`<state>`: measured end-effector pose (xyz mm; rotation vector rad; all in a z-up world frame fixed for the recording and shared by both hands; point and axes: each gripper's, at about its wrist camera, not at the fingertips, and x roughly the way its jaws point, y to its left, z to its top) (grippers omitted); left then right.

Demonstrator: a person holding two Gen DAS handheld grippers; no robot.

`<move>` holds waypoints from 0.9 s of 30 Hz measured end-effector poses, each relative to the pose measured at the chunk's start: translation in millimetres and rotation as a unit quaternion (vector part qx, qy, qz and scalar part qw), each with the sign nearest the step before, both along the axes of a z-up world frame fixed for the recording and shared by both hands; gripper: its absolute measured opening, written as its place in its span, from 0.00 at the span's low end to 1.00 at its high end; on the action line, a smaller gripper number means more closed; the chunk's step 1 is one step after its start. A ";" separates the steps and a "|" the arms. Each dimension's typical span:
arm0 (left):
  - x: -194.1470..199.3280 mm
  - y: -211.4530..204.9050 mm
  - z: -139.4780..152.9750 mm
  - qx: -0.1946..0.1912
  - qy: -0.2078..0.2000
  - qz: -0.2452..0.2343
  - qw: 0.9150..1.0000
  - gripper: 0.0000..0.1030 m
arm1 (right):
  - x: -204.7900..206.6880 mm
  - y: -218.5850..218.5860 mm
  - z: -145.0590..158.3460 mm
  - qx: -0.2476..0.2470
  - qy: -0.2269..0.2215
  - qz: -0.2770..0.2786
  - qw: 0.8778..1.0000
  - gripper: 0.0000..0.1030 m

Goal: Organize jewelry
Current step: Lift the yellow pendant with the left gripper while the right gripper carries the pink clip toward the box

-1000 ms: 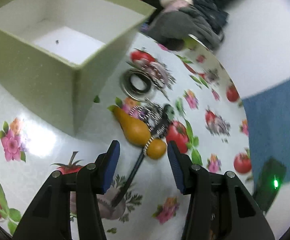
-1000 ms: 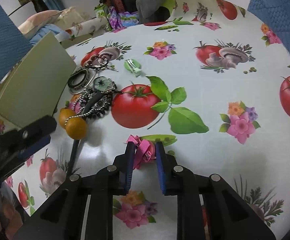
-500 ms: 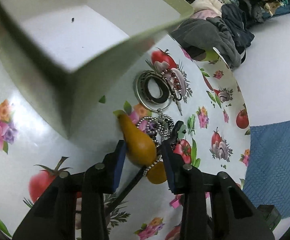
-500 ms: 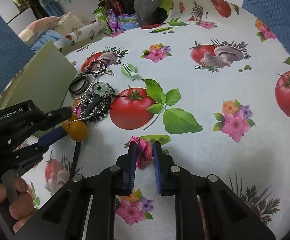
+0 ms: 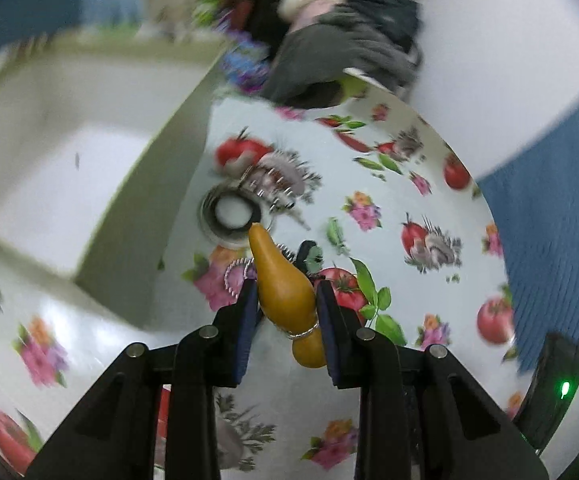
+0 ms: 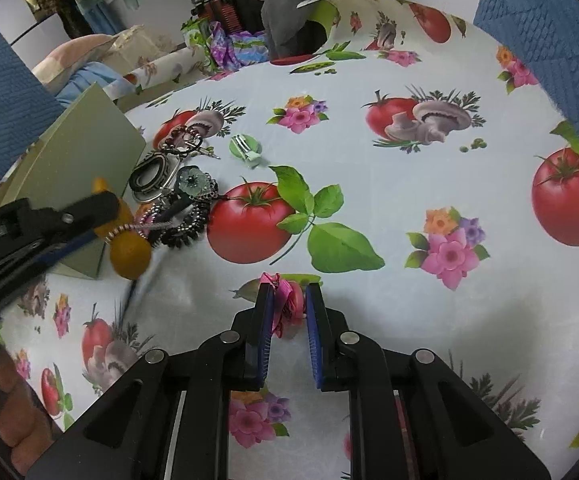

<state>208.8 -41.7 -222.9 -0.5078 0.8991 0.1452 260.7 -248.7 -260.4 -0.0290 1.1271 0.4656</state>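
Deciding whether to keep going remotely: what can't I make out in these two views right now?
- Green box interior: left wrist view is motion-blurred and its far side runs off frame.
- Orange pendant: its lower bead sits behind the left gripper pads.
- Pink flower clip: mostly hidden between the right gripper fingers.
- Jewelry pile: tangled, pieces inseparable.

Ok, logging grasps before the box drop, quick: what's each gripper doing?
Left gripper: shut on the orange gourd pendant.
Right gripper: shut on the pink flower clip.
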 end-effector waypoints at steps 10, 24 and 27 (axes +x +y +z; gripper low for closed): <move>-13.9 1.6 13.9 0.121 -0.015 -0.074 0.990 0.30 | -5.2 1.7 1.1 -0.026 -0.018 -0.005 0.999 0.13; -43.8 3.0 60.4 0.199 -0.093 -0.122 0.968 0.29 | -14.8 6.6 43.8 -0.010 -0.056 -0.036 0.998 0.13; -46.5 7.3 72.8 0.196 -0.104 -0.129 0.967 0.29 | -17.9 9.3 58.8 -0.009 -0.067 -0.035 0.997 0.13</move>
